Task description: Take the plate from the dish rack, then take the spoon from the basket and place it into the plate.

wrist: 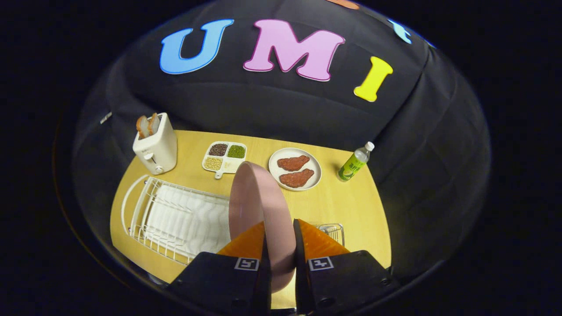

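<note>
A pink plate [257, 197] stands on edge between my two fingers, lifted above the wooden table [342, 206]. My gripper [279, 228] is shut on the plate's lower rim, one finger pressing each face. The white wire dish rack [175, 217] lies below and to the left of the fingers, with nothing standing in it. A small wire basket [332, 230] peeks out just behind the right finger; most of it is hidden and I cannot make out the spoon in it.
At the back of the table stand a white toaster [156, 147] with bread slices, a divided dish of beans [225, 157], a white plate with two meat pieces [295, 169] and a green bottle [354, 162].
</note>
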A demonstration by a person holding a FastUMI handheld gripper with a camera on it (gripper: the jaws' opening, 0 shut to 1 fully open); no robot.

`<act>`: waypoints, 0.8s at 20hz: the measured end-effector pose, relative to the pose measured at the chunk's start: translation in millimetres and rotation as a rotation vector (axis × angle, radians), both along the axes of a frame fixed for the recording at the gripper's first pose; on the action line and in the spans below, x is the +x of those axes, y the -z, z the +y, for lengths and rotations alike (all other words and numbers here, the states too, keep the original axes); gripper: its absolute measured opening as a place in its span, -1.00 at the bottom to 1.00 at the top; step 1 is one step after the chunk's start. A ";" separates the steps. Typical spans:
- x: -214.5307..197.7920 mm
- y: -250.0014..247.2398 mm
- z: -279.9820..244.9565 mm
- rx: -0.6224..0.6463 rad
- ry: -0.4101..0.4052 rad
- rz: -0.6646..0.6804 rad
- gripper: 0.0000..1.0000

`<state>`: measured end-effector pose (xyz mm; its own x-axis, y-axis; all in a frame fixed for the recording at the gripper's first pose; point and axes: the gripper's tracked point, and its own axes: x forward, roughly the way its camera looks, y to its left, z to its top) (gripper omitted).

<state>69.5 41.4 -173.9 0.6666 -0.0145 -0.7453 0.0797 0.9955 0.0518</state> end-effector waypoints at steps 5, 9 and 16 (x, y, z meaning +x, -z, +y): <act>-74.1 5.9 -9.6 0.292 0.067 0.004 -0.49; -133.1 26.7 -10.0 0.442 0.105 0.048 -0.49; -217.3 96.3 18.1 0.624 0.119 0.192 -0.48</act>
